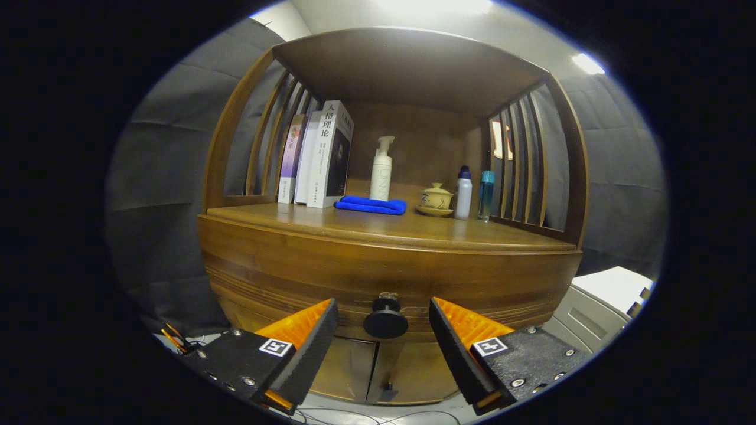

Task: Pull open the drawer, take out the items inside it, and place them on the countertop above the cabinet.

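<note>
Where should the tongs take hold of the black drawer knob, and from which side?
Grip the round black knob by its rim, coming straight at the drawer front. It stands out on a short stem, centred between the open tongs, one finger on each side.

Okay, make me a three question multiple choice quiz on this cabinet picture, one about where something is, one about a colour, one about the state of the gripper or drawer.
1. Where is the black drawer knob?
A. between the open fingers
B. on the countertop
C. beside the books

2. What colour is the folded cloth on the countertop?
A. red
B. blue
C. white

3. How is the gripper?
A. shut on the knob
B. holding a bottle
C. open, with the drawer closed

Answers: 1 A, a finger stands off each side of the knob. 2 B, the cloth is bright blue. 3 C, neither finger touches the knob.
</note>
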The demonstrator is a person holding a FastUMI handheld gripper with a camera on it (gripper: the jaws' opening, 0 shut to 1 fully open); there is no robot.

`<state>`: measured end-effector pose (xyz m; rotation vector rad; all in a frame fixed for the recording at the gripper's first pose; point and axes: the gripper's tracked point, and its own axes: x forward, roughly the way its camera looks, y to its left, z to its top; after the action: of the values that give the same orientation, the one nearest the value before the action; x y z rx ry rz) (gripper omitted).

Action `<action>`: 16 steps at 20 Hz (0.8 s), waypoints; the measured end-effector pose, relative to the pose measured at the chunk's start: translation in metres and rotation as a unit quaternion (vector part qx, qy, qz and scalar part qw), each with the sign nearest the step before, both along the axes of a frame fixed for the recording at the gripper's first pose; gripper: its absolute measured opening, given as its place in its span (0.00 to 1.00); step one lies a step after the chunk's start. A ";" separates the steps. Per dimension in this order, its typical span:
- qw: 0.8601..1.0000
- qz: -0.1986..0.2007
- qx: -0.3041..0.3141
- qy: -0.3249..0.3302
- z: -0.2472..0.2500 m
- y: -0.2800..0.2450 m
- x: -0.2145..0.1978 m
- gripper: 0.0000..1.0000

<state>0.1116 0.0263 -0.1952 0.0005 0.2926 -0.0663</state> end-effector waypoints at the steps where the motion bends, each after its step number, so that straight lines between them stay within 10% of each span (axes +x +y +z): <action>1: 1.000 -0.001 0.002 0.003 -0.004 0.000 0.004 0.95; 11: 0.999 -0.037 0.018 0.000 -0.021 -0.007 0.022 0.50; 16: 0.999 -0.038 0.021 -0.010 -0.022 -0.007 0.021 0.45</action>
<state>0.1324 0.0189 -0.2169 0.0537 0.2740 -0.1362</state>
